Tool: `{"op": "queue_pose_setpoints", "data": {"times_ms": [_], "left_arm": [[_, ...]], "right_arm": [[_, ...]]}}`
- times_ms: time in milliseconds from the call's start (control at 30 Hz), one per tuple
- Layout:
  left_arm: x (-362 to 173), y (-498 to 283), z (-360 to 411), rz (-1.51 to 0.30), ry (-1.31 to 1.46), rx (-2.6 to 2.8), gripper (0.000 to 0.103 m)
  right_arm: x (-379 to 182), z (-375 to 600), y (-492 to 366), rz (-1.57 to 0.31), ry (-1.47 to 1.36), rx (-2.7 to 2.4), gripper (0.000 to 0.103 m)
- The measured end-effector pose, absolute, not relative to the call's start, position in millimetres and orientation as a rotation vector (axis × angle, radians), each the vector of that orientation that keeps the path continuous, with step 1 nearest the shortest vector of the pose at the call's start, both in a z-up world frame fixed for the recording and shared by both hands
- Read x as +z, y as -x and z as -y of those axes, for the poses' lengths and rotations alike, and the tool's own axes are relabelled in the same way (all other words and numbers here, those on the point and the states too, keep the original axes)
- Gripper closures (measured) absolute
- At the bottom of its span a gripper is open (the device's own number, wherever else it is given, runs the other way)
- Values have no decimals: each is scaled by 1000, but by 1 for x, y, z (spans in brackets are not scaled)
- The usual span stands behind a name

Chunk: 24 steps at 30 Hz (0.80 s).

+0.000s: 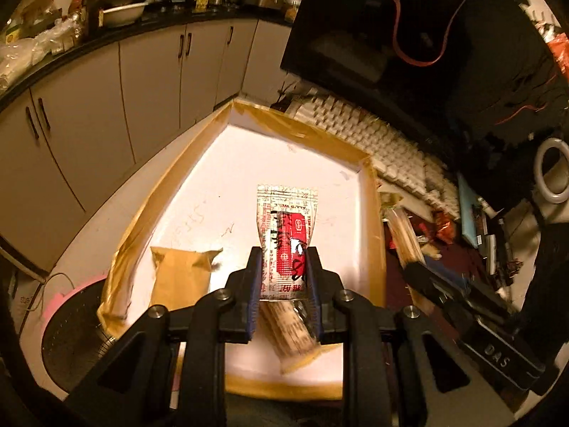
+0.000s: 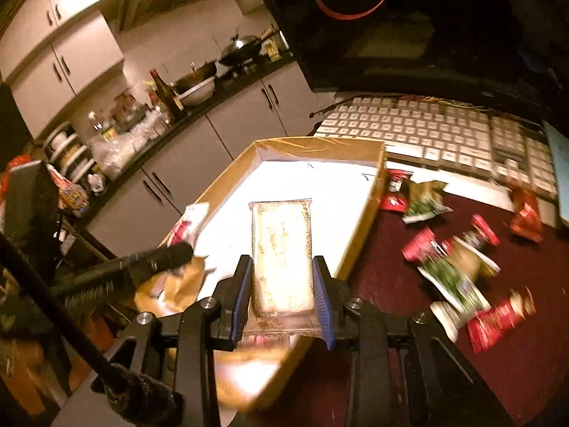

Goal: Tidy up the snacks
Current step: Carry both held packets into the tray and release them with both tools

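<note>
My left gripper (image 1: 284, 254) is shut on a red and white snack packet (image 1: 286, 235), held above a shallow white box with brown taped walls (image 1: 167, 192). A tan packet (image 1: 179, 277) lies in the box at the left, and a pale wafer packet (image 1: 290, 334) lies under the jaws. My right gripper (image 2: 282, 267) is shut on a pale cream wafer packet (image 2: 282, 249) over the same box (image 2: 359, 238). In the right wrist view the left gripper (image 2: 177, 251) shows at the left with its red and white packet (image 2: 188, 224).
A white keyboard (image 2: 426, 131) lies behind the box. Several red and green snack packets (image 2: 451, 267) are scattered on the dark red mat (image 2: 387, 259) to the right. A dark monitor (image 1: 409, 28) stands behind. Kitchen cabinets (image 1: 106, 106) and a cluttered counter fill the left background.
</note>
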<state>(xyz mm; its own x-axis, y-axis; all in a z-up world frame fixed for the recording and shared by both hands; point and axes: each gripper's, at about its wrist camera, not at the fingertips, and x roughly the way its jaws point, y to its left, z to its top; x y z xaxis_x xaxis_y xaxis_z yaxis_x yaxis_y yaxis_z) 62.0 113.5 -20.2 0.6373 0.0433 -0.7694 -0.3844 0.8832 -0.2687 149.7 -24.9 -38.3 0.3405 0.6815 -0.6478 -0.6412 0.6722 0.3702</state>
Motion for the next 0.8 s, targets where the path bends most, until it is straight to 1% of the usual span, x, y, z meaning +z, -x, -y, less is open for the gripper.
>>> {"op": "queue_pose_setpoints", "data": {"times_ms": [133, 233, 433, 533, 667, 700, 733, 800], "left_arm": [[-37, -82, -122, -896, 412, 285, 78], [-49, -88, -132, -928, 410, 320, 78], [-65, -99, -142, -992, 376, 336, 78], [-68, -103, -144, -1008, 367, 340, 78], [-72, -103, -146, -1035, 351, 351, 77], [-74, -104, -146, -1043, 348, 356, 77], [-75, -104, -147, -1044, 348, 356, 76], [-73, -100, -148, -1030, 363, 355, 71]], "right_arm": [[-50, -12, -168, -898, 22, 838, 70], [-61, -29, -176, -957, 62, 844, 70], [-74, -43, -179, -1009, 144, 795, 70], [-75, -45, -177, -996, 171, 764, 70], [-75, -44, -176, -995, 171, 759, 66], [-73, -41, -176, -994, 156, 766, 64], [-71, -38, -178, -995, 128, 773, 58], [-63, -21, -177, -987, 32, 790, 54]]}}
